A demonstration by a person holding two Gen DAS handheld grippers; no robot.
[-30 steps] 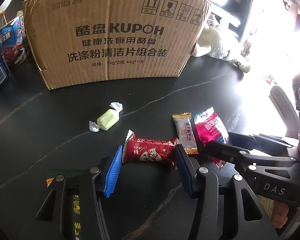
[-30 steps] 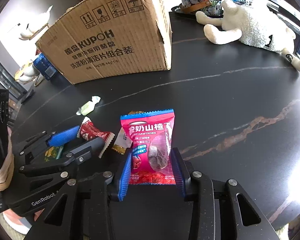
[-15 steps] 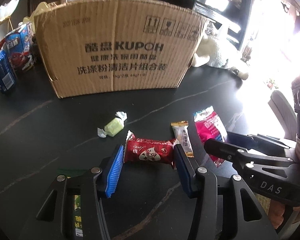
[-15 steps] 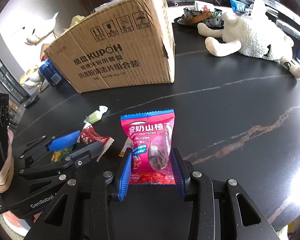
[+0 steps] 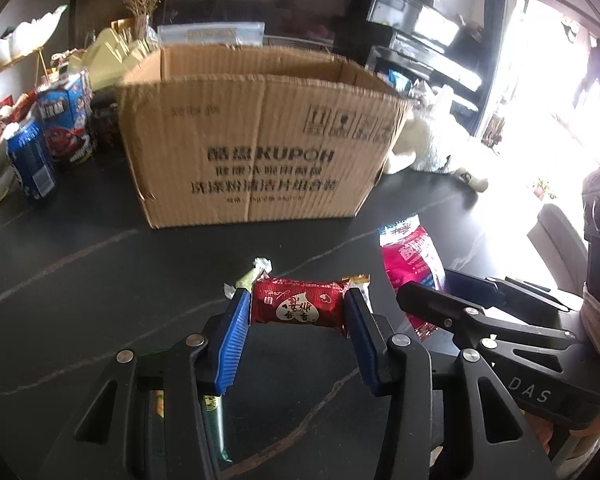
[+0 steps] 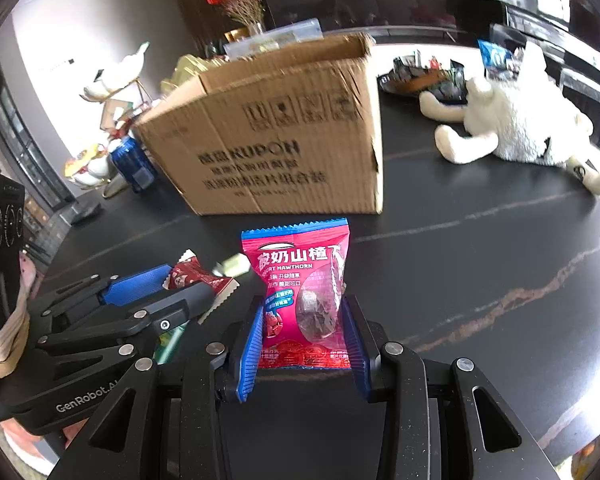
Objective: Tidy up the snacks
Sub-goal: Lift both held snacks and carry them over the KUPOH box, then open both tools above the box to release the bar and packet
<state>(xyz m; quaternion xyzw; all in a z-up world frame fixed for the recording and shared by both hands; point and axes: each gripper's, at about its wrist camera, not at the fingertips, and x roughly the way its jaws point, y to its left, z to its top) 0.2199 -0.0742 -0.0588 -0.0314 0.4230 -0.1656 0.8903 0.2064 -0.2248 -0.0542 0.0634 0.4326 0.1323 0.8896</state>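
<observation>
**Both grippers carry a snack in front of the cardboard box**

The left gripper [image 5: 296,318] has its blue ribbed pads pressed against the two ends of a dark red candy packet [image 5: 298,307], which hangs crosswise between the fingers above the black marbled table [image 5: 80,280]. The packet is glossy, with a white heart-shaped panel bearing red characters and crimped ends. Just behind it, partly hidden, lie a pale green twist-wrapped candy [image 5: 249,278] and the gold-edged end of another small packet [image 5: 362,280], both on the table.

The right gripper [image 6: 304,334] pinches a pink hawthorn pouch [image 6: 300,280] by its lower sides, so the pouch stands upright between the pads. It has a blue serrated top edge, white Chinese lettering over the words "YOGURT HAWTHORN", and a clear window showing a wrapped dark lump inside (the small print is too fine to read).

Ahead of both stands an open brown cardboard box [image 5: 260,148] printed "KUPOH", its inside not visible from here. To its left are a blue drink can [image 5: 32,160] and a blue-and-red carton [image 5: 66,124]; to its right a white plush toy [image 6: 516,124] lies on the table.
</observation>
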